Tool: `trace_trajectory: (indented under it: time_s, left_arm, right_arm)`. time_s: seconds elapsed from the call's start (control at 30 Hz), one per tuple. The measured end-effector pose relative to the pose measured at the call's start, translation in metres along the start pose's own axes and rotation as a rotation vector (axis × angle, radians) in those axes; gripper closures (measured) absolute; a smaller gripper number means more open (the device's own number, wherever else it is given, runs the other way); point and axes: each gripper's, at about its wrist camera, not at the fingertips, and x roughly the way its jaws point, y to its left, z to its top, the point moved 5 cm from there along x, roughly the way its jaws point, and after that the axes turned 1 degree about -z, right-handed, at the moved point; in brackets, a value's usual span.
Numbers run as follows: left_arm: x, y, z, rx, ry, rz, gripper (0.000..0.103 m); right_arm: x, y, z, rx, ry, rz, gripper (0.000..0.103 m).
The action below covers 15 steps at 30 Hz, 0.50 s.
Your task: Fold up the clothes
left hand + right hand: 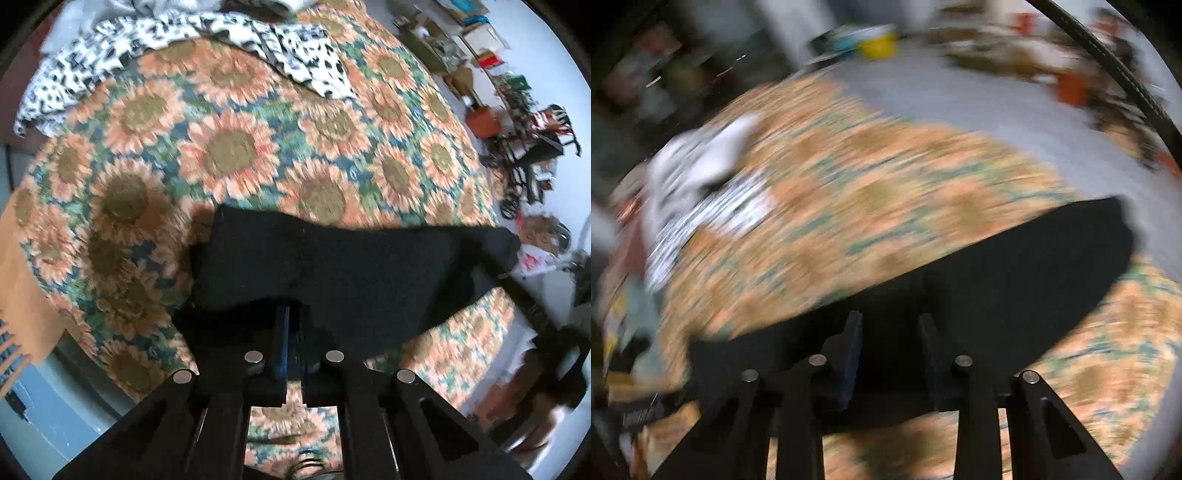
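1. Clearly soft, light and limp: the black garment (332, 266) sags between our grips, over the near edge of the sunflower bedspread (229, 147).
2. Left gripper (293, 314) is pressed together, pinching its near hem.
3. Right gripper (890, 325) has cloth between its fingers; too blurred to tell contact.
4. Best held by corners; the long axis runs across the bed's near edge.
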Motion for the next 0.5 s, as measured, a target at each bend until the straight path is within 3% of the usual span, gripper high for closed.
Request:
trace_trajectory:
  time_s: [0.07, 0.17, 0.23, 0.27, 0.4, 0.47, 0.5]
  left_arm:
    - [0.009, 0.016, -0.001, -0.036, 0.018, 0.005, 0.098]
    - [0.035, 0.043, 0.003, -0.085, 0.039, 0.005, 0.1]
    - [0.043, 0.056, 0.006, -0.144, 0.063, -0.093, 0.1]
    - [0.036, 0.06, 0.008, -0.158, 0.065, -0.128, 0.1]
    - [-0.005, 0.08, 0.006, -0.177, -0.016, -0.149, 0.1]
    - [-0.018, 0.088, 0.004, -0.204, -0.019, -0.184, 0.1]
    - [-0.023, 0.081, 0.003, -0.191, -0.017, -0.187, 0.1]
  right_arm:
    - [0.016, 0.026, -0.022, -0.052, 0.057, -0.045, 0.071]
    - [0.03, 0.029, -0.029, -0.005, 0.047, -0.062, 0.07]
    - [0.022, 0.029, -0.028, 0.016, 0.038, -0.053, 0.07]
    - [0.016, 0.03, -0.027, 0.019, 0.032, -0.054, 0.068]
    - [-0.019, 0.063, -0.041, -0.093, -0.019, -0.011, 0.064]
    - [-0.016, 0.087, -0.056, -0.138, 0.014, 0.028, 0.065]
    - [-0.009, 0.092, -0.058, -0.144, 0.016, 0.008, 0.063]
